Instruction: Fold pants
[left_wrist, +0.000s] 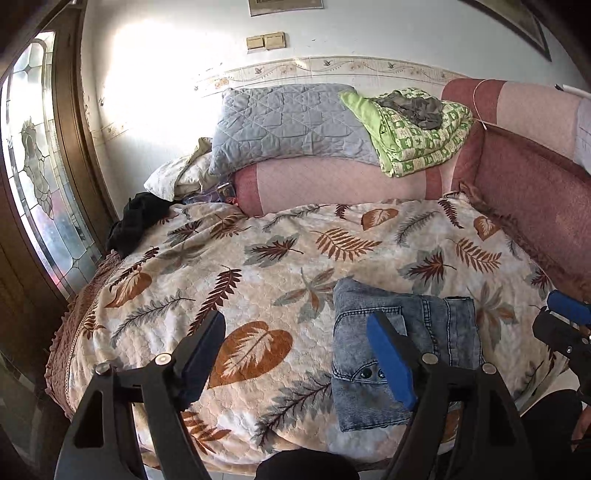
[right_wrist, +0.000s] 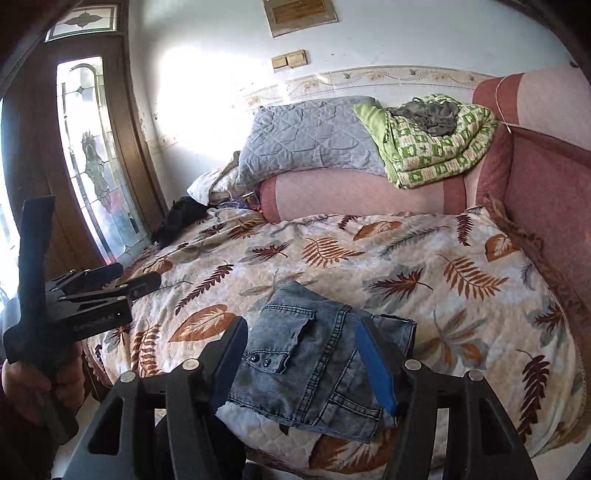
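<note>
Covering bed (right_wrist: 461, 295): leaf-print blanket (left_wrist: 258, 288).

No legible text anywhere.

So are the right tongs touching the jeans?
Apart. The right wrist view shows the right tongs open above the folded jeans, which lie flat on the blanket, nothing pinched.

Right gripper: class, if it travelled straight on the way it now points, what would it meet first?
Most likely the folded jeans lying on the leaf-print blanket; they sit between the open right gripper fingers' line of sight, though depth is uncertain.
</note>
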